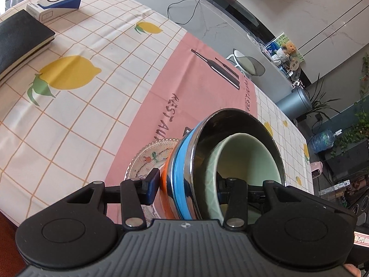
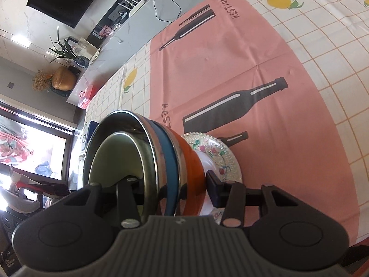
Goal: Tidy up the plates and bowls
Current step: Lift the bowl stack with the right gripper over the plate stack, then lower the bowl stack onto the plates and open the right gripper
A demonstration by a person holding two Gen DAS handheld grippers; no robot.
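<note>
- Presently, the desk [image 1: 69, 124] carries a checked lemon-print cloth with a pink placemat [image 1: 203, 73] laid over it
- Surroundings, left wrist view: a black notebook [image 1: 20, 37] and a white-and-blue box [image 1: 53, 7] lie at the far edge, well apart from the crockery
- Obstruction: the nested bowls fill the centre of both views and hide most of the plate behind them
- Stack: a pale green bowl [image 1: 244, 159] sits inside a steel bowl [image 1: 184, 184] with blue and orange bands
- Orientation: both bowls lie tipped on edge, mouths sideways, axis roughly level with the desk
- Position: over the placemat, beside a patterned glass plate [image 2: 219, 152]
- Left claw [image 1: 188, 185]: closed on the stacked rims, one finger outside, one inside
- Right claw [image 2: 170, 184]: likewise clamped across the same rims
</note>
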